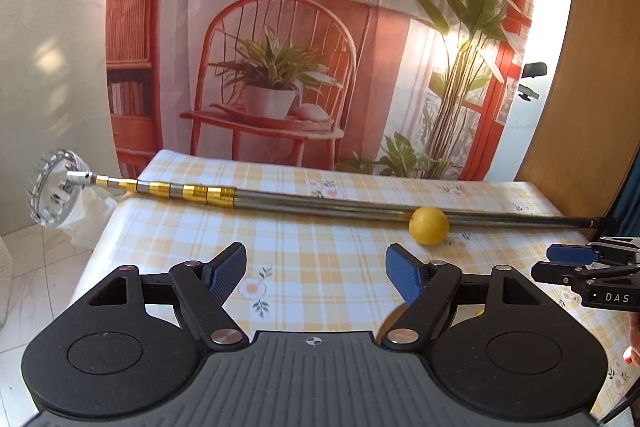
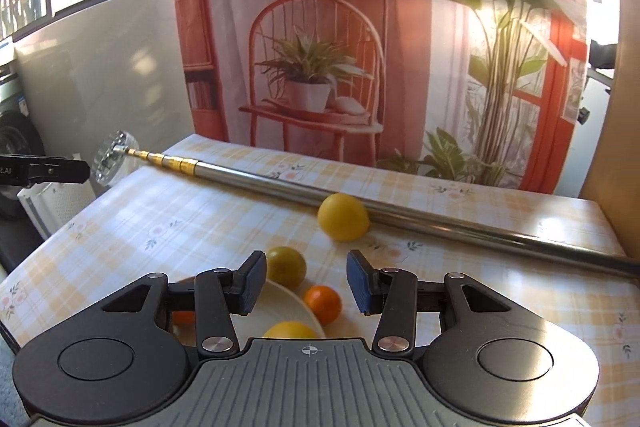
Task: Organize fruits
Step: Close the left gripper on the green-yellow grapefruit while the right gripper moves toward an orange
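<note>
In the right wrist view a yellow lemon point(image 2: 343, 217) rests against a long metal pole point(image 2: 420, 213). Nearer me lie a greenish-yellow fruit point(image 2: 286, 265) and an orange fruit point(image 2: 323, 304) beside a white plate point(image 2: 280, 307). A yellow fruit point(image 2: 290, 330) sits on the plate, and another orange fruit point(image 2: 184, 317) is half hidden behind my finger. My right gripper point(image 2: 307, 281) hovers open above the plate's far edge, holding nothing. My left gripper point(image 1: 316, 269) is open and empty over the cloth, with the lemon point(image 1: 429, 225) ahead to its right.
The telescopic pole point(image 1: 320, 201) spans the checked tablecloth point(image 1: 320, 227). Its clear toothed head point(image 1: 54, 187) overhangs the left table edge. A printed backdrop hangs behind the table and a wooden panel point(image 1: 592, 87) stands at right. The right gripper point(image 1: 576, 263) shows at the left view's edge.
</note>
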